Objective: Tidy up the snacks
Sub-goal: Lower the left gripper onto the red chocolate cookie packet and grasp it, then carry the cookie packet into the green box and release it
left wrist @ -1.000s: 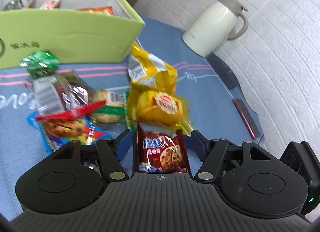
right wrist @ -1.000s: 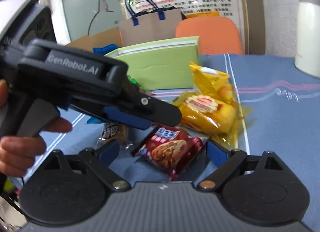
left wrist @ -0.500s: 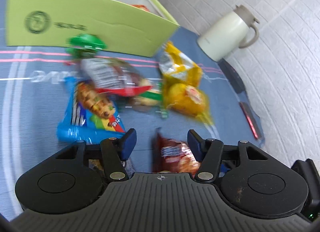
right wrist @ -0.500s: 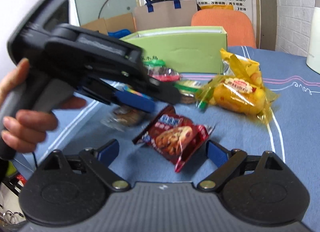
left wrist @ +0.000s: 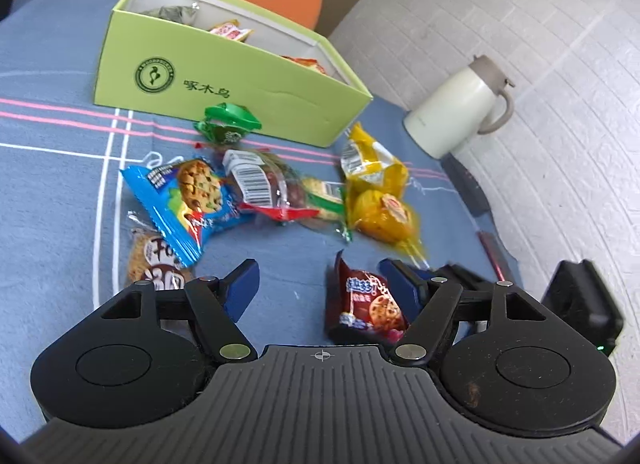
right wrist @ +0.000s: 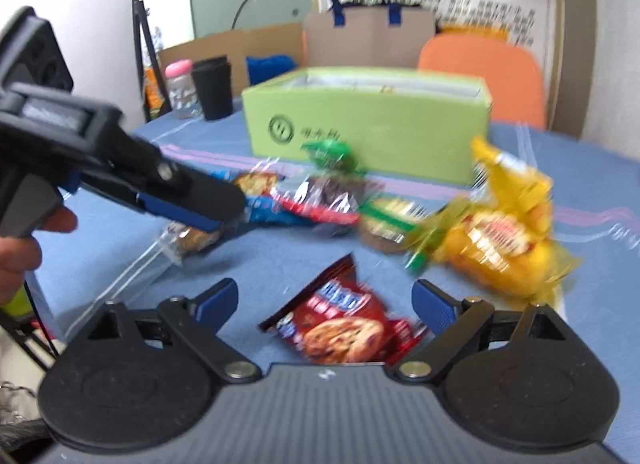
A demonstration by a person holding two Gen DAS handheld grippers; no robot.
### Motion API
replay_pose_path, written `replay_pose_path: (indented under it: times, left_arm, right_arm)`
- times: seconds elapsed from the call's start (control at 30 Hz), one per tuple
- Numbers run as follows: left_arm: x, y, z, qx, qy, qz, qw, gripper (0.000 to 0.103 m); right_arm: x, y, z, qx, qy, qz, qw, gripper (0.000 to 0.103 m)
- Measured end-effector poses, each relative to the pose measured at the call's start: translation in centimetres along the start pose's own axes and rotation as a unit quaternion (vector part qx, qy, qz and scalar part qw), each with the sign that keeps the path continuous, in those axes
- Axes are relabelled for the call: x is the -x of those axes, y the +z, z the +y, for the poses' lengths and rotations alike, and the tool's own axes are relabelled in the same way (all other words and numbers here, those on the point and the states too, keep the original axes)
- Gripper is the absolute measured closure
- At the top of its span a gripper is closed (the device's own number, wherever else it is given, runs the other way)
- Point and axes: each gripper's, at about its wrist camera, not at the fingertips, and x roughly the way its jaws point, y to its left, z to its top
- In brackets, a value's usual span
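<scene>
A red cookie packet (right wrist: 340, 332) lies flat on the blue cloth, between the wide-open fingers of my right gripper (right wrist: 324, 296), and neither pad touches it. My left gripper (left wrist: 320, 284) hovers to the packet's left, seen as a black tool (right wrist: 224, 204) held by a hand. Its jaws are opening, and the red packet (left wrist: 368, 304) shows beside its right pad without being pressed. The lime-green box (left wrist: 240, 76) stands behind with a few snacks inside. In front of it lie yellow cake packets (left wrist: 380, 208), a blue cookie packet (left wrist: 188, 200) and a green packet (left wrist: 228, 124).
A white jug (left wrist: 456, 104) stands at the table's right back corner by the brick wall. A dark flat device (left wrist: 496, 256) lies at the right table edge. An orange chair (right wrist: 480, 76), a paper bag (right wrist: 368, 36) and a black cup (right wrist: 212, 88) are behind the box.
The left gripper has drawn back and to the left, away from the pile, and its jaws stand wider. The red packet, earlier between its fingers, now lies apart on the cloth.
</scene>
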Motion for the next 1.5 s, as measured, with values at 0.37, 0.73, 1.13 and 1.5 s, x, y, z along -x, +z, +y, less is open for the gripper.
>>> replay_pose_path:
  times: [0.37, 0.73, 1.13, 1.5]
  left_arm:
    - [-3.6, -1.6, -1.7, 0.008, -0.019, 0.053, 0.9984, 0.044]
    - [-6.1, -2.4, -4.2, -0.021, 0.032, 0.064, 0.9972, 0.038]
    - [-6.3, -2.6, -4.6, -0.044, 0.043, 0.061, 0.9963, 0.039]
    - [-5.6, -0.1, -6.0, -0.056, 0.011, 0.017, 0.9982, 0.096]
  right_arm:
    - [1.1, -2.1, 1.9, -0.037, -0.056, 0.000, 0.998, 0.010]
    - [0.3, -3.3, 3.6, -0.021, -0.106, -0.013, 0.994, 0.009]
    - [1.1, -3.2, 2.4, 0.000, -0.070, -0.007, 0.998, 0.021]
    - [2.8, -0.1, 0.4, -0.021, -0.080, -0.061, 0.995, 0.040]
